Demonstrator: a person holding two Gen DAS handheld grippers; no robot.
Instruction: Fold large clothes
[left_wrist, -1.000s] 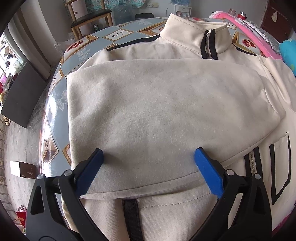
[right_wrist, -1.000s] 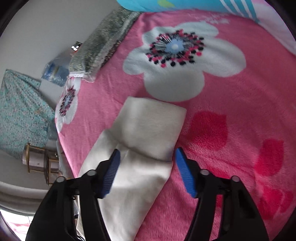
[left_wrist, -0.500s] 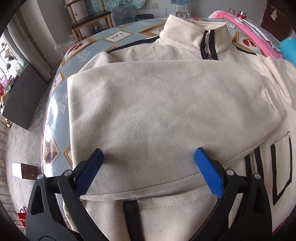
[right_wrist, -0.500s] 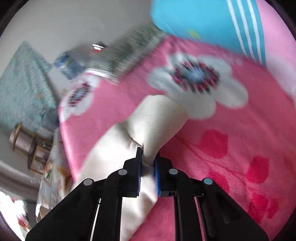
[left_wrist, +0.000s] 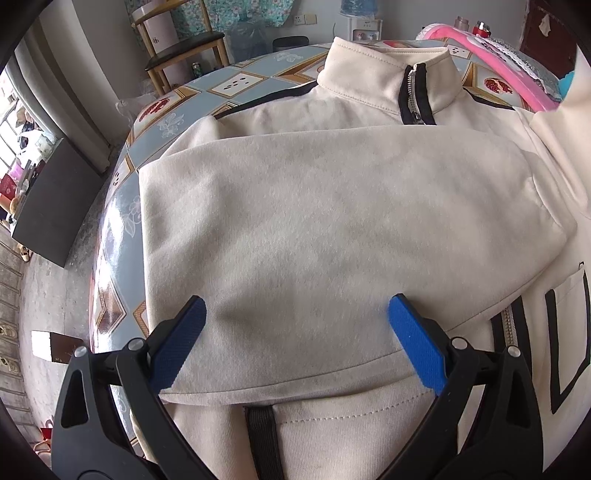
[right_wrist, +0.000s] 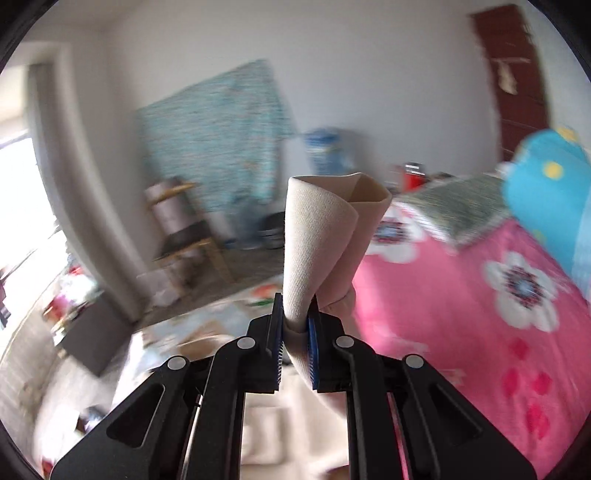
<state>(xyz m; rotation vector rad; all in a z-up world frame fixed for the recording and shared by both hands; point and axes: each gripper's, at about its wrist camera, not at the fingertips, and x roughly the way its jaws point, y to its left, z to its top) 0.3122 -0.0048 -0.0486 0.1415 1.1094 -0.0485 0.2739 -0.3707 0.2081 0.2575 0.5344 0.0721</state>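
Note:
A cream zip-up jacket (left_wrist: 332, 221) with black trim lies on the patterned table (left_wrist: 122, 206), collar (left_wrist: 388, 77) at the far side. One sleeve is folded across its chest. My left gripper (left_wrist: 297, 343) is open and empty, hovering just above the folded sleeve near the hem. My right gripper (right_wrist: 295, 328) is shut on the cuff of the other sleeve (right_wrist: 321, 236) and holds it lifted in the air, the cuff standing up past the fingertips. The raised sleeve also shows at the right edge of the left wrist view (left_wrist: 569, 147).
A pink flowered blanket (right_wrist: 498, 314) covers the bed to the right, with a blue pillow (right_wrist: 550, 199) on it. A wooden chair (left_wrist: 177, 48) stands beyond the table's far edge. A dark box (left_wrist: 51, 206) sits on the floor to the left.
My right gripper shut on the sleeve cuff that lay on the pink blanket, then lifted it and swung it left towards the table. The left gripper stayed still and open.

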